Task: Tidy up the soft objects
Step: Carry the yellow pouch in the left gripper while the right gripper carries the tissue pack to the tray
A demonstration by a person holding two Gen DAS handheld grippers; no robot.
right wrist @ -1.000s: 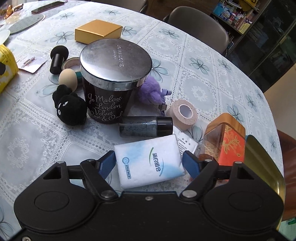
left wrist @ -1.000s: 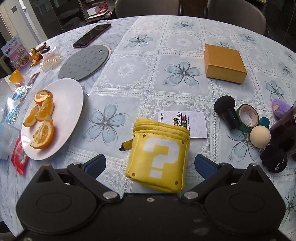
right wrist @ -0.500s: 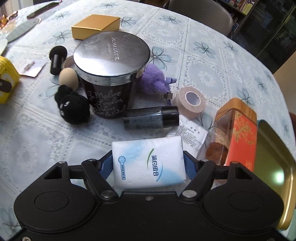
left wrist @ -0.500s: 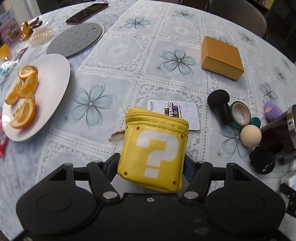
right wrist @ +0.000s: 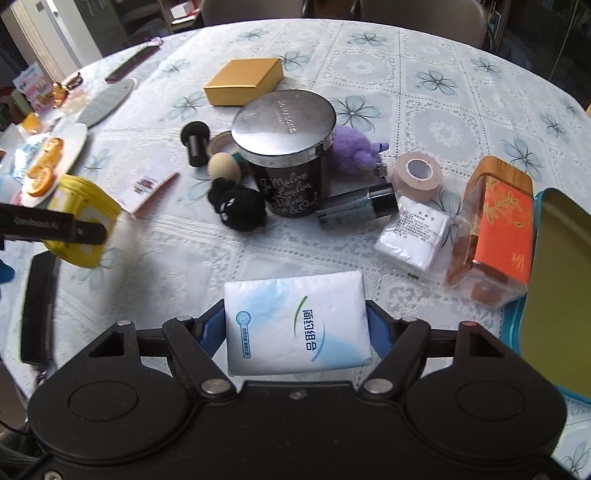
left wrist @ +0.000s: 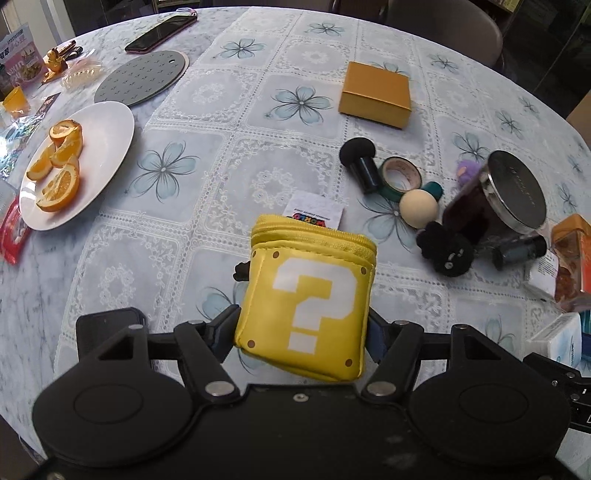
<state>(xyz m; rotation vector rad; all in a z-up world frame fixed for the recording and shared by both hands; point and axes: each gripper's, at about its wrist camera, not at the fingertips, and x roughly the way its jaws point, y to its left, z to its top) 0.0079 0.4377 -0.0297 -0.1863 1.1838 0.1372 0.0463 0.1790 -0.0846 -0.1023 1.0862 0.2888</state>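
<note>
My left gripper [left wrist: 301,328] is shut on a yellow question-mark pouch [left wrist: 306,295] and holds it above the table; the pouch also shows at the left of the right wrist view [right wrist: 83,221]. My right gripper [right wrist: 295,332] is shut on a white and blue tissue pack [right wrist: 295,321], lifted off the table. A black plush toy [right wrist: 238,206] and a purple plush toy [right wrist: 351,151] lie beside the dark candle jar [right wrist: 288,155]. The tissue pack's edge shows at the right of the left wrist view [left wrist: 561,336].
A plate of orange slices [left wrist: 103,147], a grey trivet [left wrist: 140,77], a phone [left wrist: 162,33] and a gold box [left wrist: 375,94] are on the table. Tape rolls [right wrist: 417,173], a small bottle [right wrist: 358,206], an orange tin [right wrist: 498,229] and a teal tray [right wrist: 554,295] lie at the right.
Both grippers closed on their objects and lifted them: the left on the yellow pouch, the right on the tissue pack. Both views pulled back and higher above the table.
</note>
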